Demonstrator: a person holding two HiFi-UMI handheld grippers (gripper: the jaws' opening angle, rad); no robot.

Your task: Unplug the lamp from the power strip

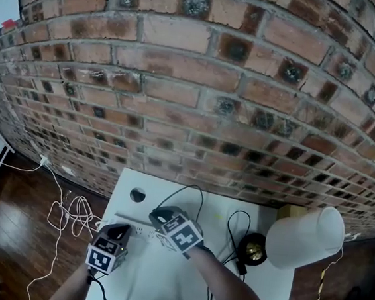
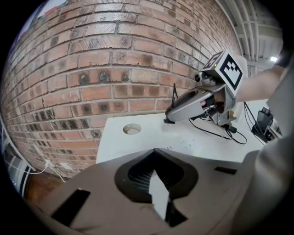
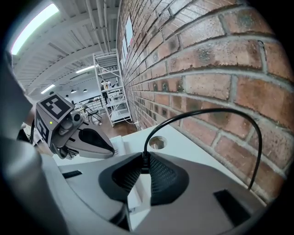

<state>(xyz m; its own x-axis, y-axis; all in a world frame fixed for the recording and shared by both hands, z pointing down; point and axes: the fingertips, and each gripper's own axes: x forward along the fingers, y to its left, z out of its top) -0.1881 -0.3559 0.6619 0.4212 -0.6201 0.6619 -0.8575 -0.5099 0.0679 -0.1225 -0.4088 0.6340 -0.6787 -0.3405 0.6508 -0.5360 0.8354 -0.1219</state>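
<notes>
Right gripper (image 3: 145,158) nearly closed, pinching black lamp plug (image 3: 144,163), left gripper (image 2: 155,161) clamped on white power strip (image 2: 160,197)

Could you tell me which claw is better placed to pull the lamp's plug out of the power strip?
Right: the right claw grips the black plug; the left claw holds the power strip.

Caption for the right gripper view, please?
Right gripper pinches a black plug, its cord arching beside the brick wall.

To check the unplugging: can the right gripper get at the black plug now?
Likely yes: the right gripper grips the plug at the power strip; nothing blocks it.
</notes>
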